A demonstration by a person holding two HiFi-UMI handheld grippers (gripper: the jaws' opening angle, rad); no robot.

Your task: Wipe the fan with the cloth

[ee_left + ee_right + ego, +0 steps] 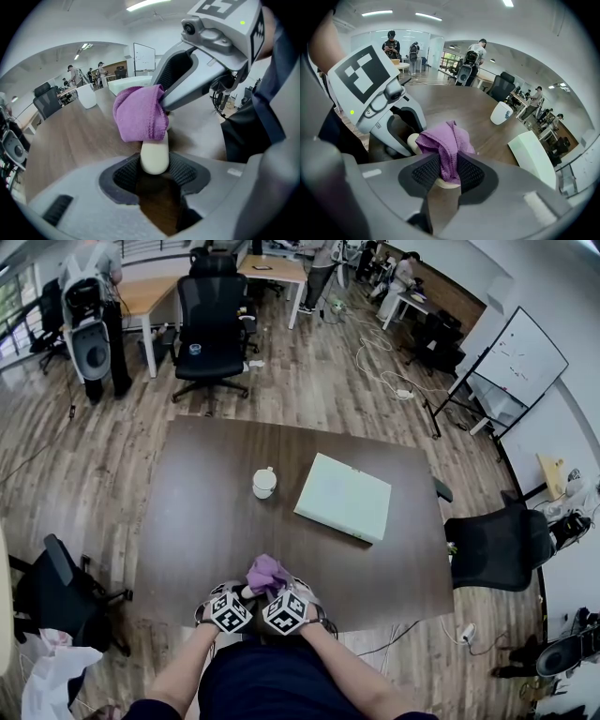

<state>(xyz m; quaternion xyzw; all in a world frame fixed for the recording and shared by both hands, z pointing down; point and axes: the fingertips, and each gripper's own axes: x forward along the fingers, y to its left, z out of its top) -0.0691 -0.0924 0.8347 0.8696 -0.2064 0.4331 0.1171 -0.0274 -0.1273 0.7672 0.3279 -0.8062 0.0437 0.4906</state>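
Both grippers meet over the near edge of the dark table [187, 521]. The left gripper [154, 177] is shut on the cream, rounded handle of the fan [154, 157], which stands up between its ribbed pads. A purple cloth [139, 115] is draped over the fan's upper part and hides it. From the other side, the right gripper [449, 171] is shut on a fold of that cloth [445, 140], pressed against the fan. In the head view the cloth [267, 573] bunches just ahead of both marker cubes, with the left gripper [244, 594] beside the right gripper [275, 590].
A white cup [264, 483] stands mid-table, and a pale green flat box [343, 497] lies to its right. Black office chairs stand beyond the far edge [212, 324], at the right [497, 545] and at the left [61, 582]. People stand far off.
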